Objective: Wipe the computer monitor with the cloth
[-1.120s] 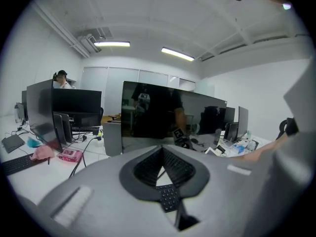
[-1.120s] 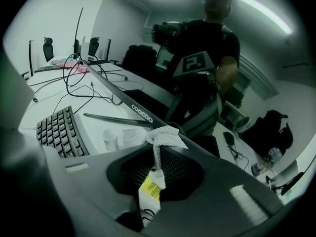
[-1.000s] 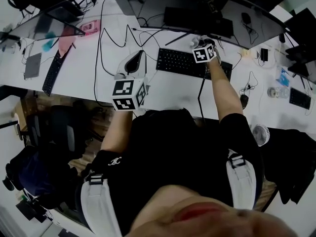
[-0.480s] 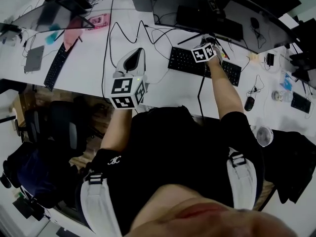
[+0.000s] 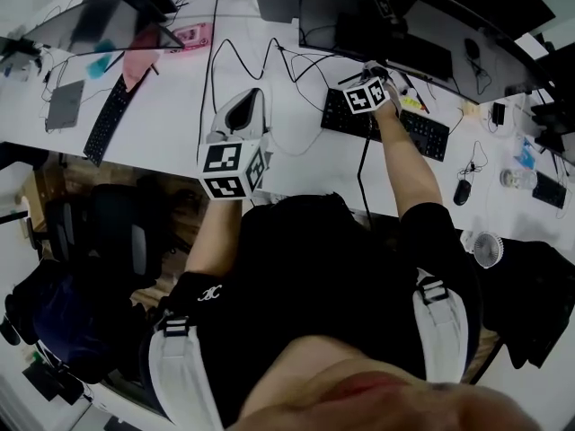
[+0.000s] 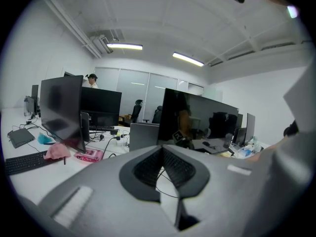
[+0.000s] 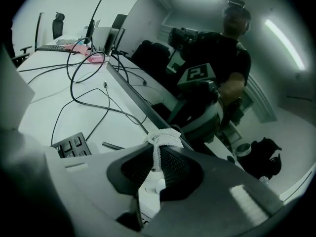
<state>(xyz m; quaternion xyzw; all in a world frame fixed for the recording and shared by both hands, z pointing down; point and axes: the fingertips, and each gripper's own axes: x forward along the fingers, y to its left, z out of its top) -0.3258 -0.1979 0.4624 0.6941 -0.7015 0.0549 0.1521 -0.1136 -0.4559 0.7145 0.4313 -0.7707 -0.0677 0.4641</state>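
"Any lettering you can read?"

"Hardly. There's a small white monogram on the person's black sleeve (image 5: pixel 209 292), too small to make out. The marker cube (image 5: pixel 232 171) on the left gripper (image 5: pixel 255 97) shows only black-and-white squares."

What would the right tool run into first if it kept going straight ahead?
The monitor, near its lower edge. The cloth pinched in the right tool would likely touch it first; the gap is hard to judge.

Left gripper (image 6: pixel 162 149) is held close to the torso, jaws together. The right arm is outstretched and the right gripper (image 7: pixel 158 151) pinches a cloth (image 7: pixel 164 135).
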